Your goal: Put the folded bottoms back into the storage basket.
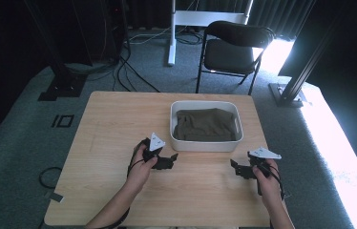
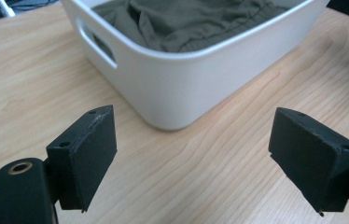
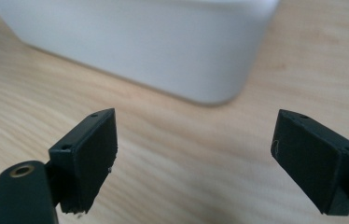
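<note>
My left claw (image 1: 168,160) is released, its two black jaws standing wide apart with nothing but bare wood between them, and my hand (image 1: 144,164) holds it low over the counter (image 1: 119,138) just short of the white bin (image 2: 172,84); in the left gripper view the bin's rounded corner sits at about twelve o'clock from the jaws, with a handle slot in the wall toward ten o'clock. My right claw (image 1: 237,169) is released too, jaws spread just as wide and empty, the bin's other near corner lying at twelve o'clock in the right gripper view, near but not touching. From the high view the bin stands on the far half of the counter, at roughly one o'clock from my left claw and eleven o'clock from my right, and the olive-green cloth (image 1: 205,124) lies folded and rumpled inside it, below the rim. Beyond the counter, at twelve o'clock, a black folding chair (image 1: 231,50) stands on the grey carpet, with cables trailing toward eleven o'clock
</note>
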The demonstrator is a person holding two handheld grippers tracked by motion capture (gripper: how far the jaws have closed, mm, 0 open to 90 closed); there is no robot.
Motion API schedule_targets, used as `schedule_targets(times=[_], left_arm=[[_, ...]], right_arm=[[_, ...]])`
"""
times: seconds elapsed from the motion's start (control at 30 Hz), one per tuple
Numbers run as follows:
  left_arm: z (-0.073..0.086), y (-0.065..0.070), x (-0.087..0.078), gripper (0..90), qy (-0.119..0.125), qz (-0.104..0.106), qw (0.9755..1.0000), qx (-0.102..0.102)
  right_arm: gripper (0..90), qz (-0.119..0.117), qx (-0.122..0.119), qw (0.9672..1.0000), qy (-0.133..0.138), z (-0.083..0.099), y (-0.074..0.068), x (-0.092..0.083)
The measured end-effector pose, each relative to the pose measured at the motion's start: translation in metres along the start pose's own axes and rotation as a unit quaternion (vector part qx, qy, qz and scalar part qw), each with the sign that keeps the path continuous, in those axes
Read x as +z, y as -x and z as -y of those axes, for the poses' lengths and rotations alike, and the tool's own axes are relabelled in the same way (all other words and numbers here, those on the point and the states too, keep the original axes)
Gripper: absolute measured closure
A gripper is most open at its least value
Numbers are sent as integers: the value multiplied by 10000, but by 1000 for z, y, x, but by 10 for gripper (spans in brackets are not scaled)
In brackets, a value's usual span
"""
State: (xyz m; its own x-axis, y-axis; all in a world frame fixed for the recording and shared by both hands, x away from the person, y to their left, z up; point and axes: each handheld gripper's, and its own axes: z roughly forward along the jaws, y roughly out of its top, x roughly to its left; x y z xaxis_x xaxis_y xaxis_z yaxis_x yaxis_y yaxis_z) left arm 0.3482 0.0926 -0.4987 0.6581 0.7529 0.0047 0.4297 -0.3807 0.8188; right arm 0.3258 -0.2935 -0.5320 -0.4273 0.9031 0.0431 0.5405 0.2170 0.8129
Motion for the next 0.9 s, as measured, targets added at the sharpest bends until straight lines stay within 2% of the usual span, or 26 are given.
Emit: schedule_targets(times=[0.07,0.13,0.37,0.57,0.77,0.9], left_arm=[[11,-2,0,168,-46,-44,10000,-70],[15,-3,0,168,-66,-51,9999,-109],[37,-11,-3,169,-171,-191,9993,-263],[50,-16,-8,168,-246,-234,9988,-355],[63,-24,-15,168,-301,-395,9977,-471],[74,-30,-20,168,-403,-602,9957,-583]], right_arm=[[142,72,75,9999,-83,11,3,2],[142,118,107,9998,-132,15,4,2],[137,317,153,9992,-200,28,8,-3],[137,374,231,9987,-275,35,10,-6],[137,407,255,9982,-365,40,10,-7],[137,521,313,9972,-441,42,11,-9]])
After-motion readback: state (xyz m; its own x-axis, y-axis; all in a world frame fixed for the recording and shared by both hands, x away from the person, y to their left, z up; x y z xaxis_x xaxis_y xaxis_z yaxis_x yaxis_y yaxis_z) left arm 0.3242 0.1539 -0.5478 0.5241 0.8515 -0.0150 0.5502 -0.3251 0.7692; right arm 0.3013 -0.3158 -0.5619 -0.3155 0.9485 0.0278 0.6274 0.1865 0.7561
